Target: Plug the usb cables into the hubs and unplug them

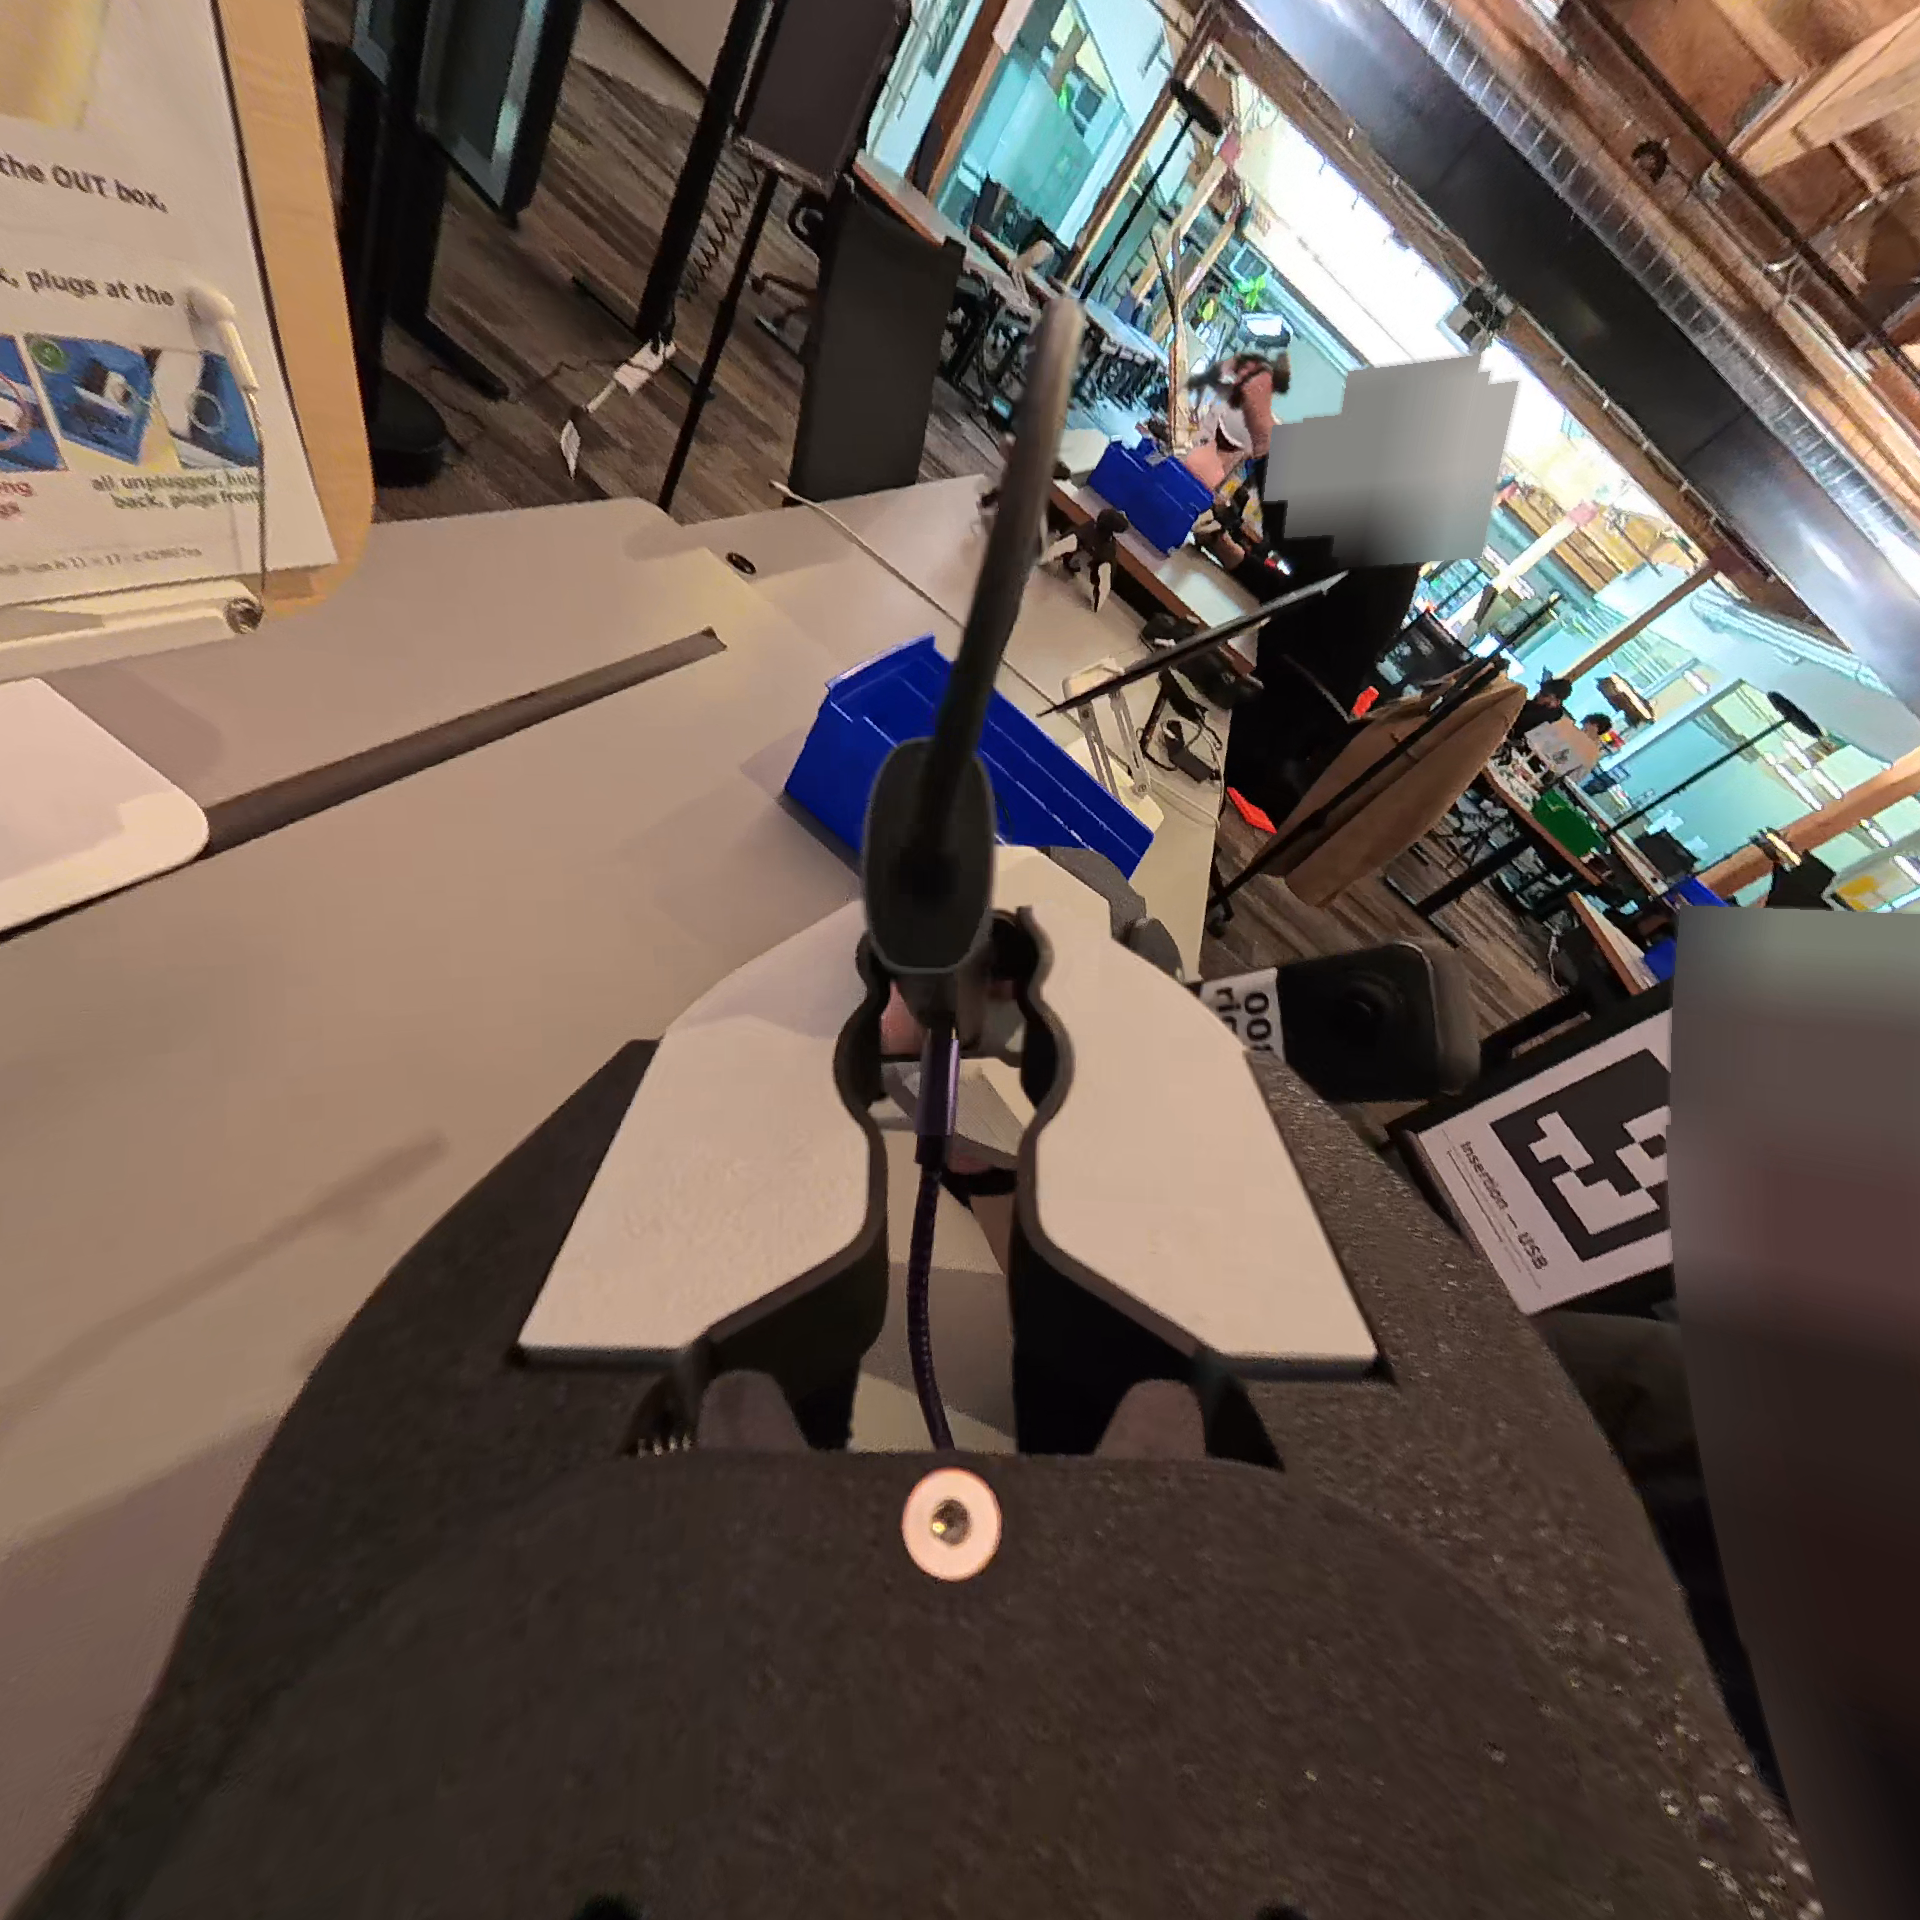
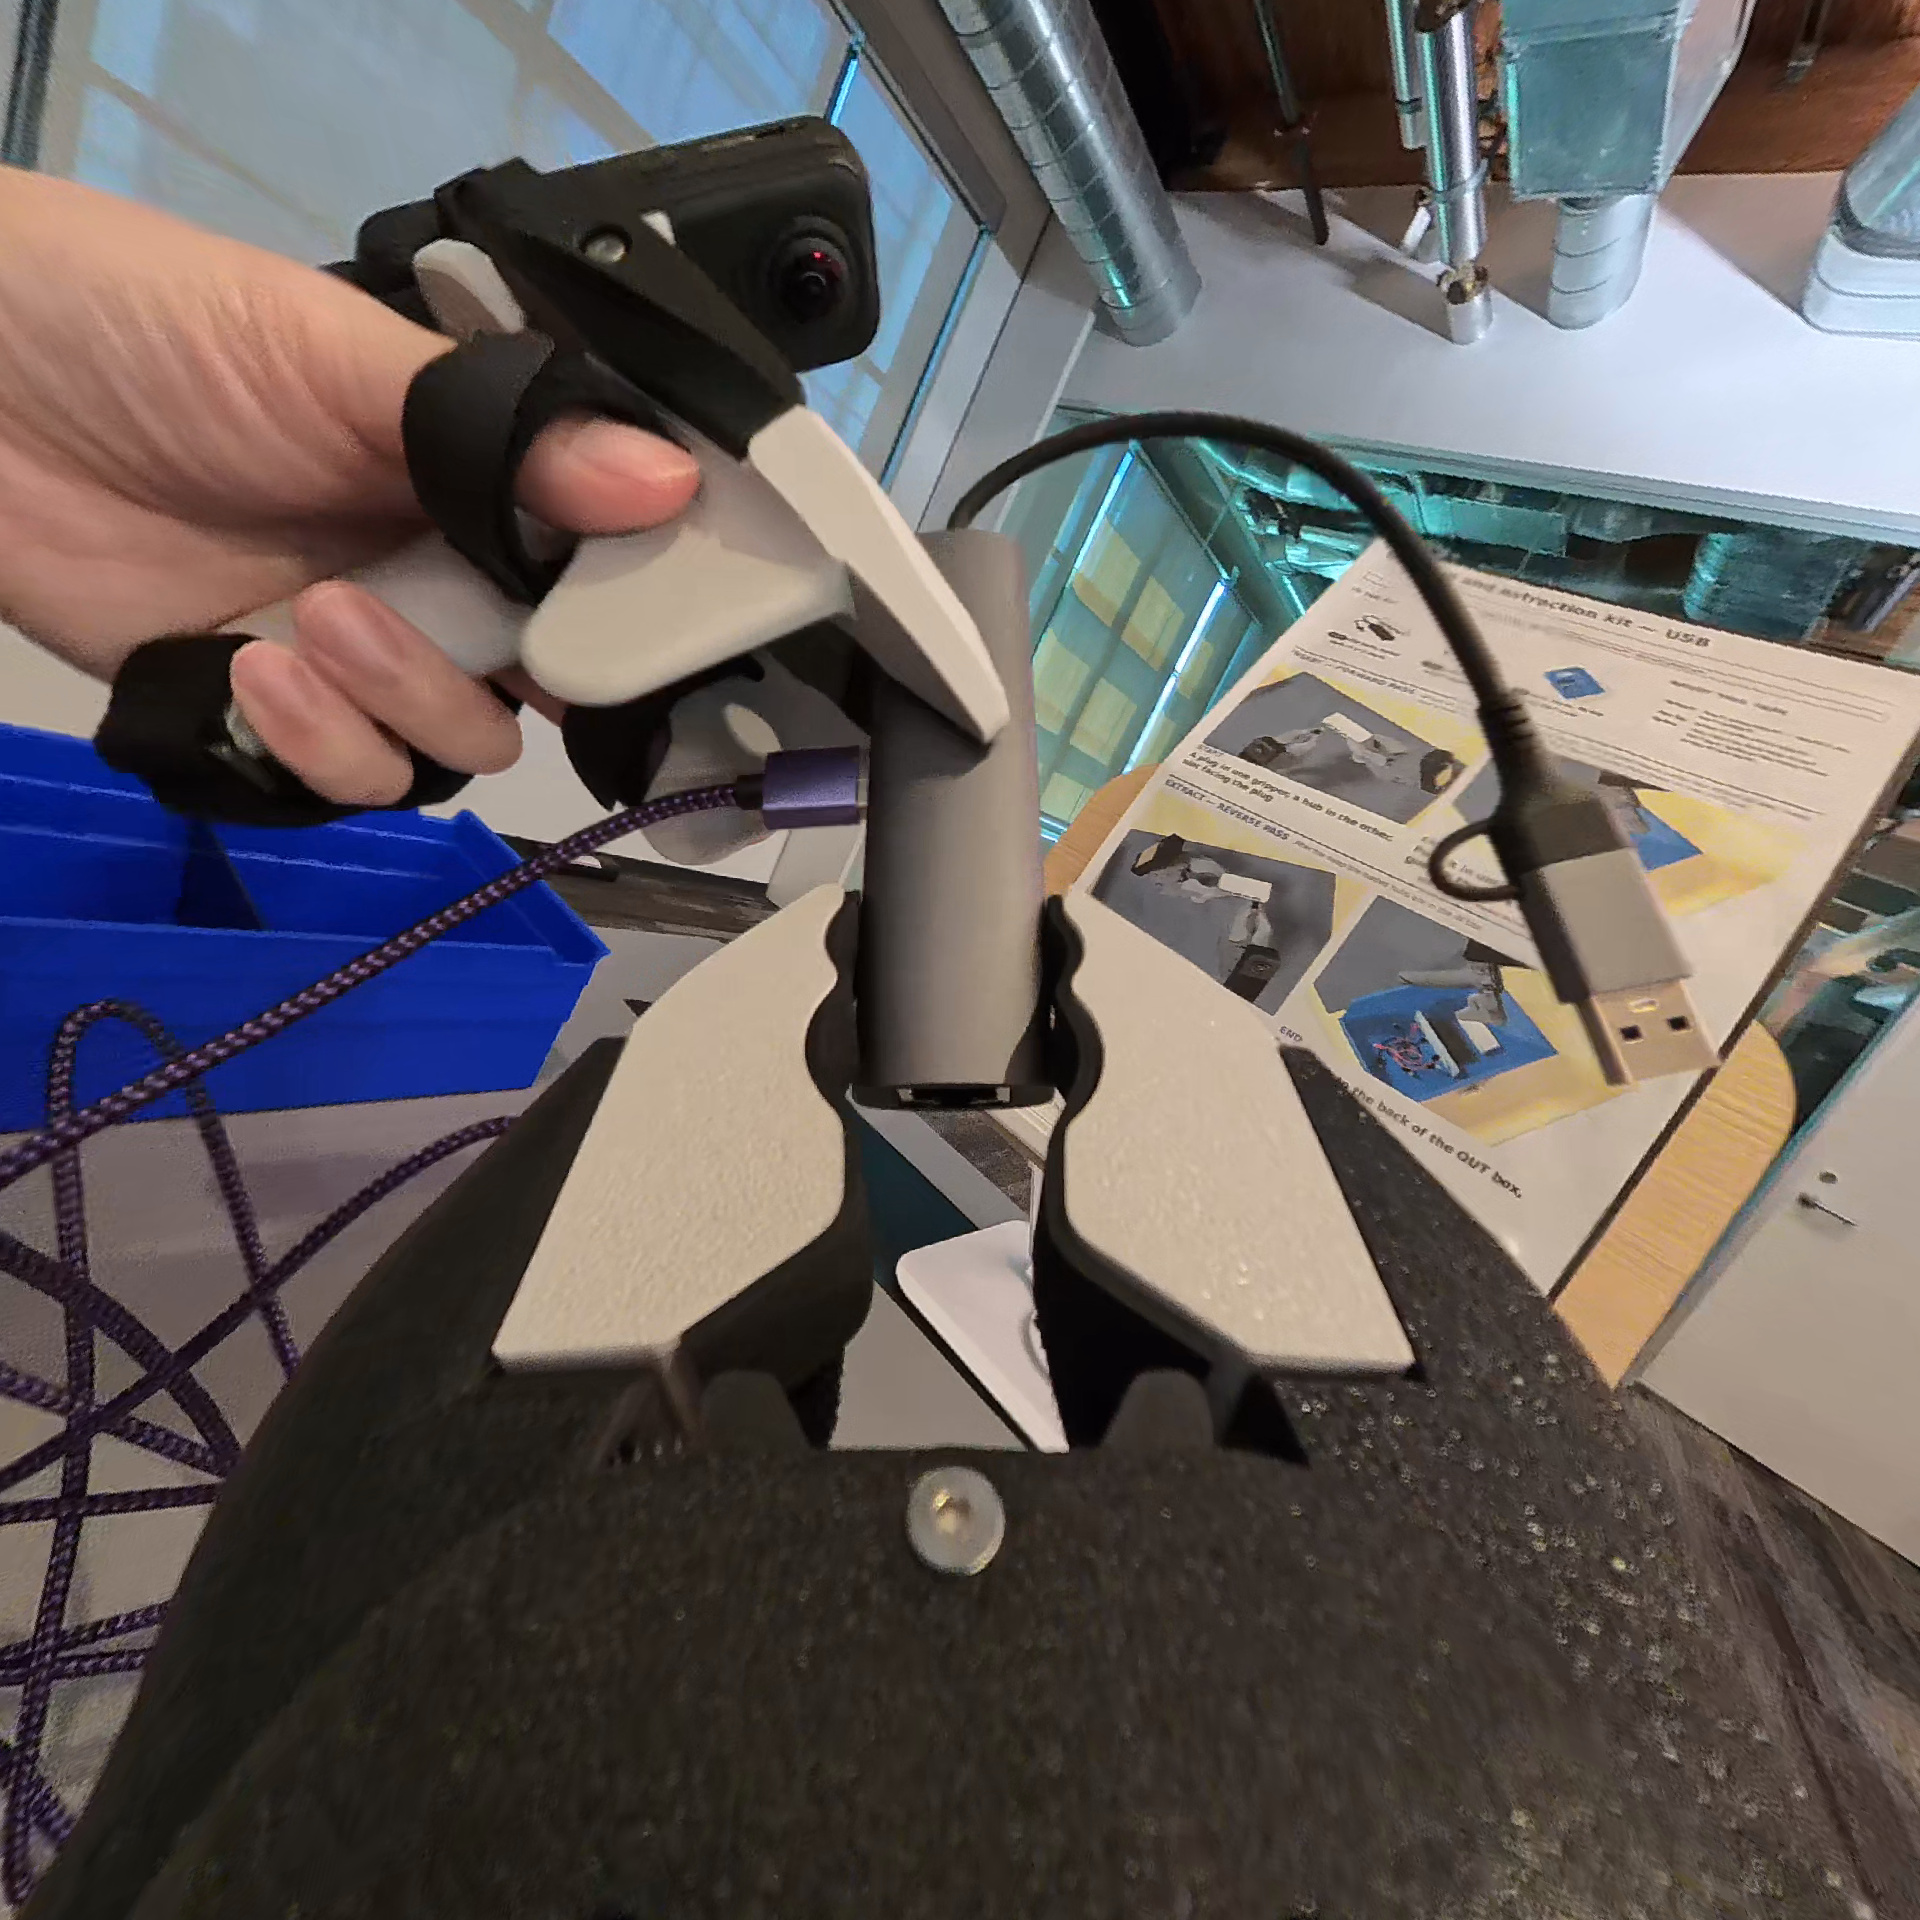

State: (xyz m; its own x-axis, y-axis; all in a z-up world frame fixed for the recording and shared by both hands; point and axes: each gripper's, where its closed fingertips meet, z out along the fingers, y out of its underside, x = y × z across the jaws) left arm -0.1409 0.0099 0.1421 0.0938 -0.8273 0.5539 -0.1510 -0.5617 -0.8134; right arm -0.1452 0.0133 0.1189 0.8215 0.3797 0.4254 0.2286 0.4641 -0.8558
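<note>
**A:** Your right gripper (image 2: 948, 997) is clamped on the grey hub (image 2: 951, 831), which stands upright between its white fingers (image 2: 717, 1122), an end port facing the camera. What about your left?

**B:** Your left gripper (image 2: 883, 717) is closed on the purple plug (image 2: 812, 788), whose tip meets the hub's side. In the left wrist view that gripper (image 1: 948, 997) shows the plug (image 1: 933, 1091) only as a thin purple strip between the fingers, partly covered by the hub's dark end (image 1: 925, 862).

**A:** Is the plug seated?

**B:** You can't tell; the left finger covers the joint.

**A:** And the cables?

**B:** The purple braided cable (image 2: 312, 977) trails down into loose loops on the grey table (image 2: 416, 1174). The hub's own black lead (image 2: 1382, 540) arcs over and ends in a silver USB connector (image 2: 1616, 956) hanging free.

**A:** Containers?

**B:** A blue bin (image 2: 312, 997) sits behind the loops; its insides are hidden from you. A second blue bin (image 1: 883, 748) on the table shows only dividers. The instruction sheet (image 2: 1455, 831) stands to the right, cut off at the edge.
</note>
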